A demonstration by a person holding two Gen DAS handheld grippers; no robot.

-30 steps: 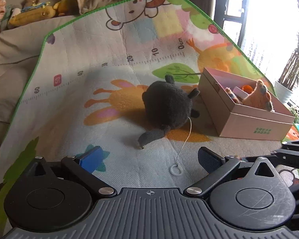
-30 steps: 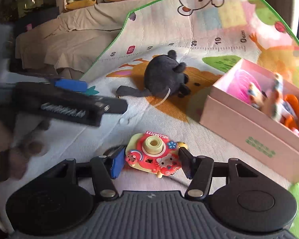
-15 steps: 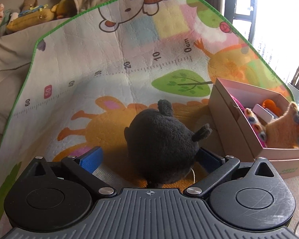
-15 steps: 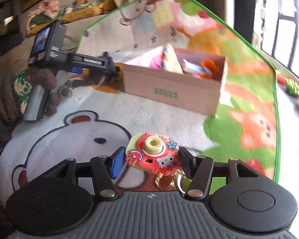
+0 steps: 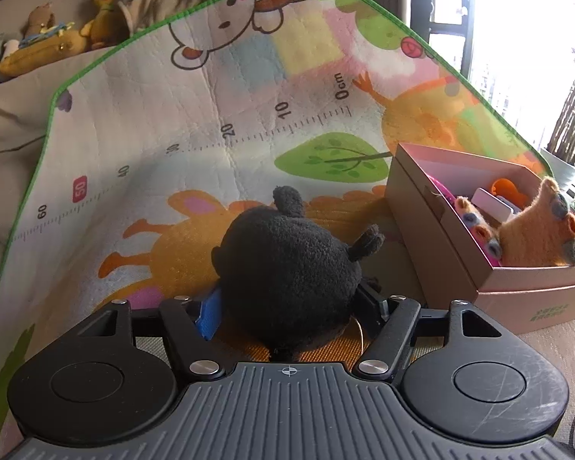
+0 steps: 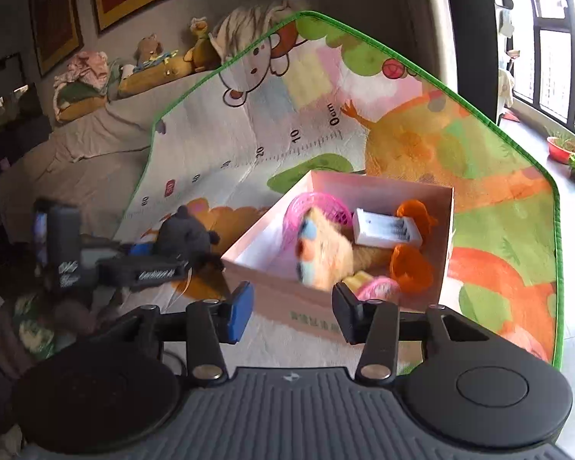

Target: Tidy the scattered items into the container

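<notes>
A black plush toy (image 5: 287, 268) lies on the play mat (image 5: 172, 122), left of the pink cardboard box (image 5: 441, 245). My left gripper (image 5: 291, 303) has its jaws closing on it, both pads pressed into the fur. The right wrist view shows that gripper (image 6: 145, 272) beside the plush (image 6: 184, 234). My right gripper (image 6: 293, 306) hovers over the near edge of the box (image 6: 379, 182), jaws closing with nothing between them. Inside the box lie an orange plush (image 6: 326, 257), a pink basket (image 6: 318, 207), a white pack (image 6: 387, 228) and orange cups (image 6: 410, 264).
The mat runs up against a covered sofa (image 6: 76, 161) with stuffed toys (image 6: 153, 65) along its back. Windows and potted plants (image 6: 563, 149) are on the right, past the mat's green edge. A knit-sleeved hand (image 6: 30, 329) holds the left gripper.
The left gripper advanced to the black plush and its jaws closed onto it. The right gripper rose and swung toward the box; the toy camera it held is no longer between its fingers.
</notes>
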